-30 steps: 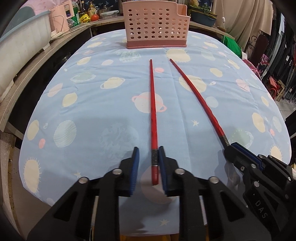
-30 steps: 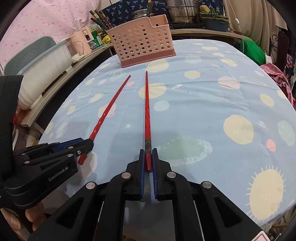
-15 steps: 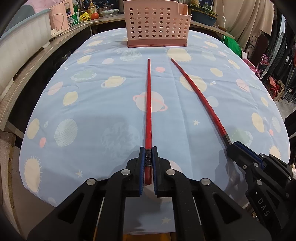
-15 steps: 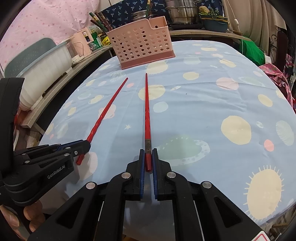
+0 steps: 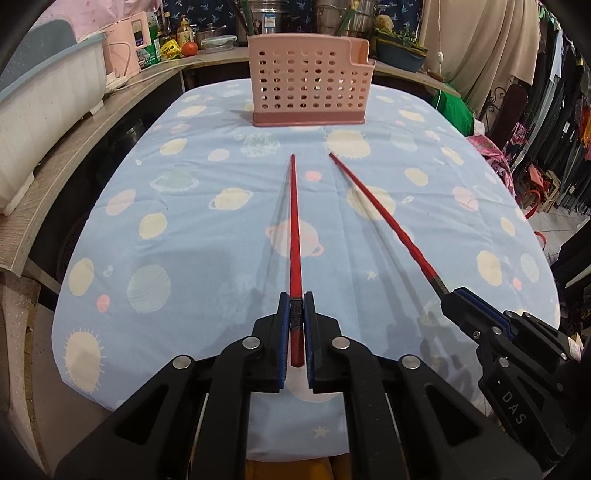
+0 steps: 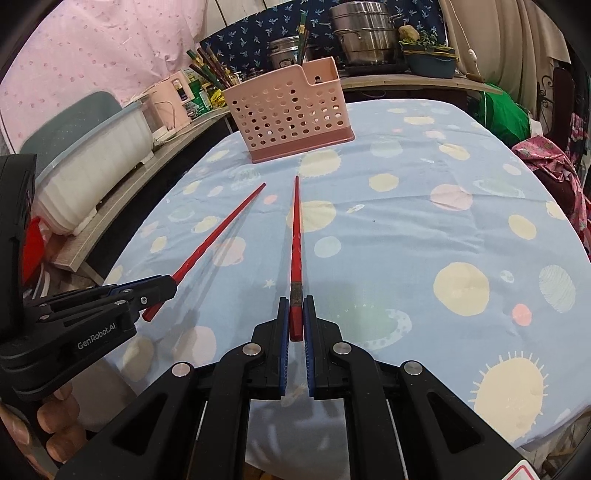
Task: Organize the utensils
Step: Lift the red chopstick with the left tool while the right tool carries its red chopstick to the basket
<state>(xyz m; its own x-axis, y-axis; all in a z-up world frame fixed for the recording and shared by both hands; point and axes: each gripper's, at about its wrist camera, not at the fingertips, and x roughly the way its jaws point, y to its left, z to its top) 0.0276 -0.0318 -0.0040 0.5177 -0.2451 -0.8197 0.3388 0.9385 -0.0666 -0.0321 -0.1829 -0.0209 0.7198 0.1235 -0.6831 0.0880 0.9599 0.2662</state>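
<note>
Two long red chopsticks point toward a pink perforated utensil basket at the far end of the table. My left gripper is shut on the thick end of the left chopstick, which hangs just above the cloth with its shadow beside it. My right gripper is shut on the thick end of the right chopstick, also raised off the cloth. In the left wrist view the right gripper grips the right chopstick. In the right wrist view the left gripper grips the left chopstick, and the basket stands beyond both tips.
The table carries a light blue cloth printed with planets and suns. A wooden counter with a white tub, bottles and a pink appliance runs along the left. Metal pots stand behind the basket. Clothes hang at the far right.
My left gripper's jaws closed on the left chopstick's thick end. Both grippers then rose a little, lifting both chopsticks off the cloth; the basket sits lower in both views.
</note>
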